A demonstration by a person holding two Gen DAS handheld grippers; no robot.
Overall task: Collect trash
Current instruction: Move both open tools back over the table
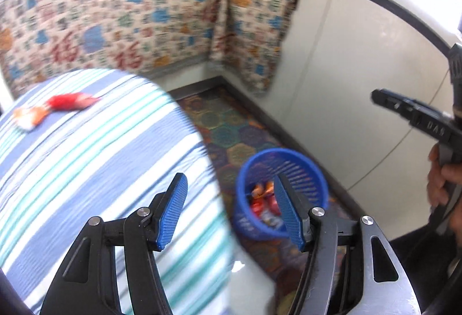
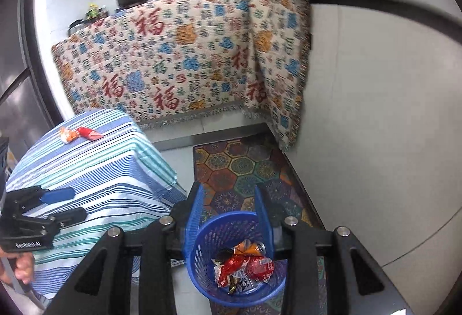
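Kitchen corner: patterned cloth (image 2: 179,55) draped over a counter, pans above, hexagon mat (image 2: 242,165) on the floor. Striped bench (image 2: 95,170) at left, blue basket (image 2: 199,254) on the mat beside it. Both grippers empty. Left gripper (image 1: 231,208) jaws apart, nothing between them, over the bench edge with the basket just beyond. Right gripper (image 2: 228,217) jaws apart too, directly above the basket, nothing between the pads. Basket already holding cans and crumpled wrappers (image 2: 245,263). Two pieces still on the bench's far side, lying just beside each other: red wrapper (image 1: 72,101) and orange wrapper (image 1: 29,118).

Step in hand, by the look of it: between a drop and the next pick. Next move probably calls for a reach across the bench to the wrappers, low approach, jaws astride one piece, firm close on thin crinkly film, then carry to the basket.
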